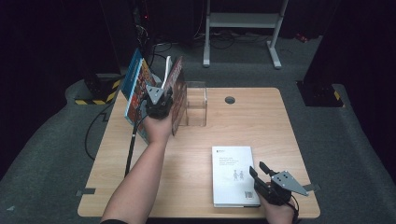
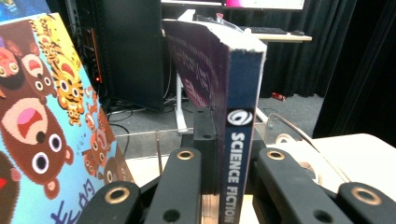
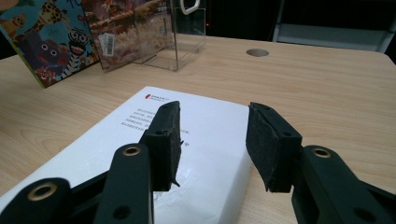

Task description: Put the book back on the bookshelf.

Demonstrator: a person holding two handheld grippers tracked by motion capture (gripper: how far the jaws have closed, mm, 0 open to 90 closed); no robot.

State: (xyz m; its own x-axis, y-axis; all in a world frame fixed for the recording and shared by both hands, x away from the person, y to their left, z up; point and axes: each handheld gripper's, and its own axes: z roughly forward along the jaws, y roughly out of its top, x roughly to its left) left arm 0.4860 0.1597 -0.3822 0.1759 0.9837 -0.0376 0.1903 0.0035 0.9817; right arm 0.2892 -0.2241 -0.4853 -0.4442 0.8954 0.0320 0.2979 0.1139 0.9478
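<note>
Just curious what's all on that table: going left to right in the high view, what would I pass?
Picture book → book held upright in the left tool → clear stand → round hole in the table → right tool

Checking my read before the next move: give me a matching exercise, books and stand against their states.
1 science fiction book
2 white book
3 picture book
4 clear stand

a lying flat on the table
b clamped upright in the left gripper
c see-through, standing behind the held book
d leaning at the table's left edge

1-b, 2-a, 3-d, 4-c
</note>
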